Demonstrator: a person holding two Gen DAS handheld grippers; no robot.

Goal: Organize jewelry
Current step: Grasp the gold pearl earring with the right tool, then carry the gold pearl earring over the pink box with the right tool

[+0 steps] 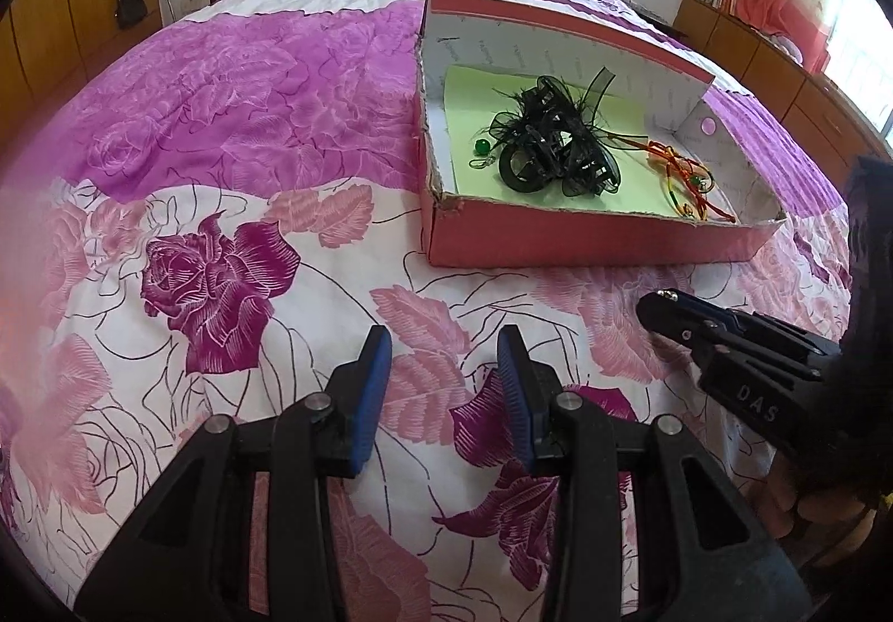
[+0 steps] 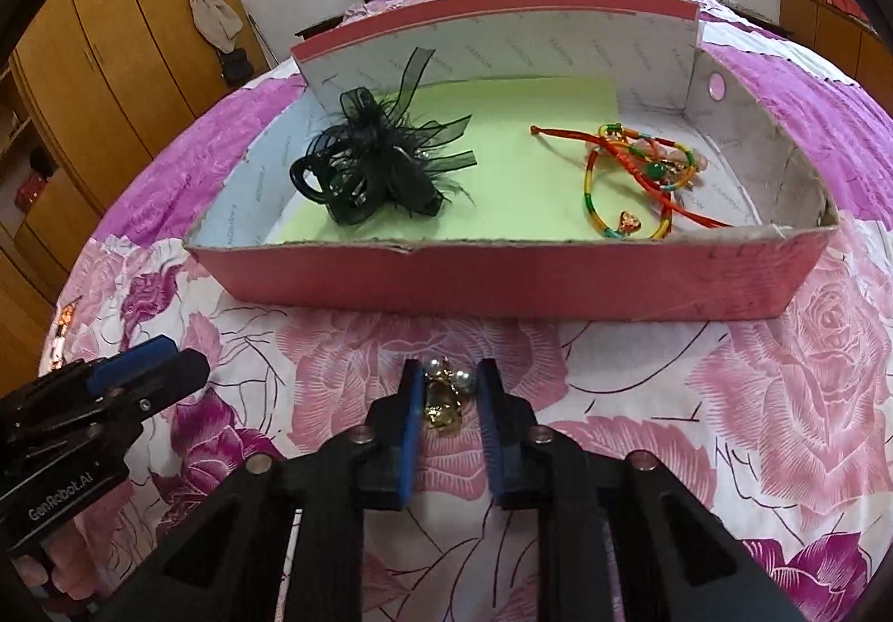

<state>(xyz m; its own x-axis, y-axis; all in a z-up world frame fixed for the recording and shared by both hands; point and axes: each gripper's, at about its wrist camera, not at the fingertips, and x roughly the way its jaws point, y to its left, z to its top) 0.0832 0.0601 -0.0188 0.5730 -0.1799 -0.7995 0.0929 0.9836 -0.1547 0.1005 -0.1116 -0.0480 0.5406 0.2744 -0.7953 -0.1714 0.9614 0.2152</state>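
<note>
Low centre in the right wrist view, our right hand-held gripper has narrowed around a trinket on the bed, just before the box; whether the pads press we cannot tell. It looks light, hard, slippery; pinch its gold body. Its long axis runs up-frame. The left hand-held gripper stands part-open, empty.

Pretty bright daylight in here, coming from the blown-out sunlit window on the right. Shadows on the pink and purple rose-print bedspread are soft. Heavy fisheye bend with dark corners, and a hazy pink smear on the left view's left edge.
</note>
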